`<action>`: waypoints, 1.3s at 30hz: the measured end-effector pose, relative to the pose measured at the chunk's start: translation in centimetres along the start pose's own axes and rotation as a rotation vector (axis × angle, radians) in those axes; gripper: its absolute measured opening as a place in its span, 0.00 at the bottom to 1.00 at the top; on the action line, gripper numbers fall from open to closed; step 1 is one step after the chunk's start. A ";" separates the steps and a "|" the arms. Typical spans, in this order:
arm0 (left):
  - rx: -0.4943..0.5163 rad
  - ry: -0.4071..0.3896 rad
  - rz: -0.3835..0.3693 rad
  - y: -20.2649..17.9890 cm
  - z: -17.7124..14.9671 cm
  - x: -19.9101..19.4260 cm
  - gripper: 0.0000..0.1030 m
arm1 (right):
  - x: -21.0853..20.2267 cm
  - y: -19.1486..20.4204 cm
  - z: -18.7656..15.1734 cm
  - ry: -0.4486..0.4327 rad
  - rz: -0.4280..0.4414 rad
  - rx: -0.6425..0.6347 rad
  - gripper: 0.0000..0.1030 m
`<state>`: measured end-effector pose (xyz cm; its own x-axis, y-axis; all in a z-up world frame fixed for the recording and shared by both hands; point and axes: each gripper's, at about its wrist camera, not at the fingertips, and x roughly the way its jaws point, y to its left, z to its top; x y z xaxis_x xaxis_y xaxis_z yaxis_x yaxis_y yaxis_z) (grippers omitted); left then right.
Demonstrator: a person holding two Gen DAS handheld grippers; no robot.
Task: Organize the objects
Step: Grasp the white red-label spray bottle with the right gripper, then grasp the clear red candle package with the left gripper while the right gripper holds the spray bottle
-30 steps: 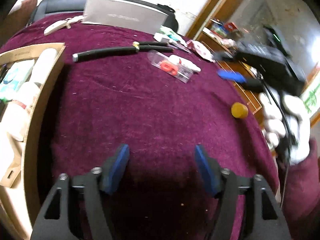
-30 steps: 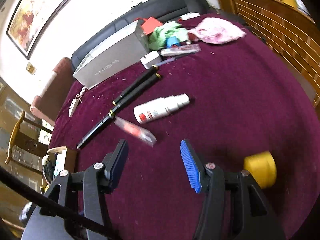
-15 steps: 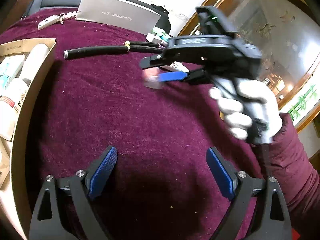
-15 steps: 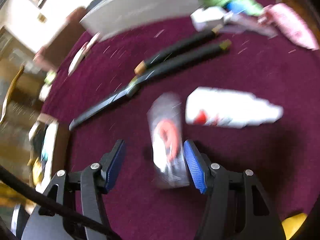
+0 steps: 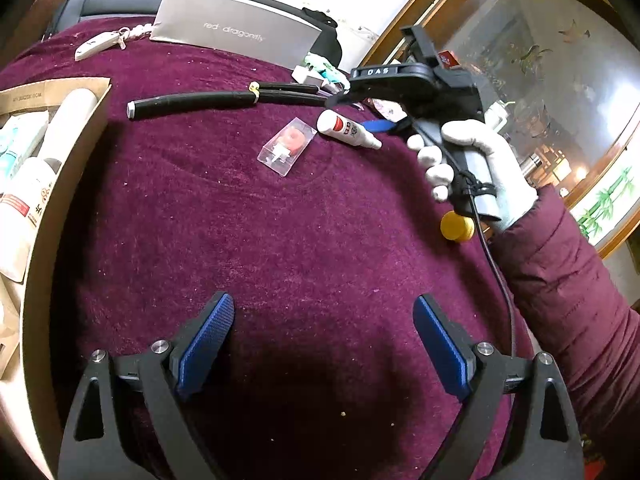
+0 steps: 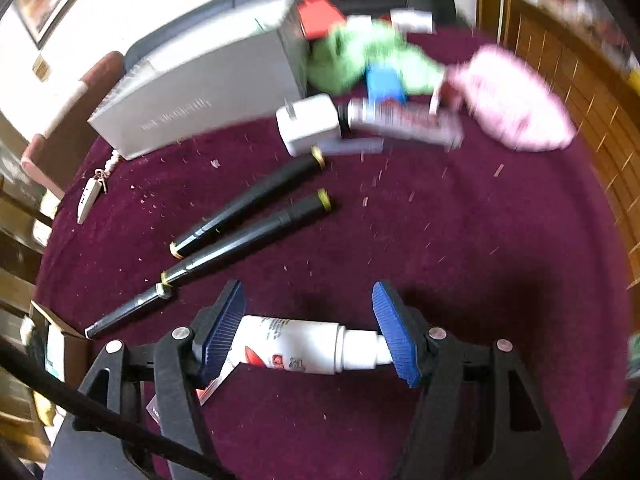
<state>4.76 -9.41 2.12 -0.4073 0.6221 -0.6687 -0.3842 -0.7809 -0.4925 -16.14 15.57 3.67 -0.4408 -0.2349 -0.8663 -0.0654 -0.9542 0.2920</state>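
A white spray bottle (image 6: 304,344) with a red mark lies on the maroon cloth, lengthwise between the pads of my open right gripper (image 6: 308,328); it also shows in the left wrist view (image 5: 348,129), where the right gripper (image 5: 380,120) hangs over it. A clear packet with a red item (image 5: 289,145) lies just left of the bottle. My left gripper (image 5: 320,344) is open and empty, low over the near cloth. A cardboard box (image 5: 60,184) with white tubes and bottles stands at the left.
Two black sticks (image 6: 248,216) lie across the cloth. A grey box (image 6: 200,92), white charger (image 6: 308,124), tube, green and pink cloth sit at the back. A yellow cap (image 5: 456,226) lies right; a white key fob (image 5: 98,44) far left.
My right gripper has swept forward past the clear packet and now straddles the white bottle. The packet has shifted slightly on the cloth. My left gripper has hardly moved.
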 end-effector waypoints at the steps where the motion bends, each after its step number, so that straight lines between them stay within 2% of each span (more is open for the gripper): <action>1: -0.003 -0.001 -0.006 0.1 0.0 0.0 0.87 | 0.2 0.1 -0.7 0.017 0.032 -0.004 0.63; 3: -0.021 -0.008 -0.031 0.3 0.0 -0.1 0.91 | 0.3 0.5 -1.7 0.049 0.084 -0.026 0.64; 5: -0.041 -0.018 -0.059 0.6 0.1 -0.1 0.94 | 0.1 1.3 -3.1 0.068 0.104 -0.073 0.64; 8: -0.038 -0.016 -0.055 0.5 0.1 -0.1 0.94 | -0.2 2.6 -4.9 0.085 0.108 -0.144 0.64; 14: -0.060 -0.022 -0.097 0.9 0.1 -0.2 0.97 | -1.1 3.6 -7.5 0.063 0.031 -0.196 0.64; 15: -0.060 -0.022 -0.097 0.9 0.1 -0.1 0.97 | -1.3 3.7 -8.0 0.053 0.003 -0.204 0.61; 16: -0.057 -0.020 -0.092 0.8 0.1 -0.1 0.97 | -1.5 3.8 -8.8 0.028 -0.062 -0.218 0.60; 18: -0.037 0.016 -0.047 0.1 0.4 0.1 0.97 | -2.1 3.8 -9.9 -0.005 -0.141 -0.204 0.57; 20: -0.022 0.055 0.006 -0.9 1.0 0.0 0.96 | -3.0 3.3 -11.1 -0.037 -0.162 -0.178 0.57; 22: 0.040 -0.002 0.068 -2.1 2.0 -1.0 0.97 | -3.9 2.5 -12.3 -0.055 -0.142 -0.144 0.57; 26: 0.202 -0.103 0.274 -4.1 5.5 -0.9 0.97 | -4.4 1.6 -13.6 -0.108 -0.082 -0.125 0.57; 28: 0.265 -0.117 0.330 -4.4 7.1 0.8 0.97 | -4.2 1.1 -13.5 -0.147 -0.019 -0.116 0.58; 30: 0.311 -0.086 0.388 -3.8 8.8 3.7 0.97 | -4.4 0.4 -13.3 -0.144 0.044 -0.098 0.61; 32: 0.327 -0.042 0.393 -3.1 10.2 6.5 0.97 | -4.1 -0.1 -12.9 -0.136 0.100 -0.057 0.61; 34: 0.308 -0.025 0.342 -2.2 11.4 8.1 0.96 | -4.4 -1.0 -12.7 -0.130 0.128 -0.001 0.52; 37: 0.321 0.002 0.373 -2.0 12.4 10.3 0.97 | -4.7 -2.1 -12.7 -0.115 0.208 0.055 0.56; 39: 0.339 0.025 0.368 -2.2 12.6 11.6 0.96 | -4.8 -2.2 -12.7 -0.115 0.218 0.071 0.56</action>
<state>-9.58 0.26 2.44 -0.5480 0.3043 -0.7791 -0.4685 -0.8833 -0.0155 -2.50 16.42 2.01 -0.5504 -0.4072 -0.7288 -0.0181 -0.8670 0.4981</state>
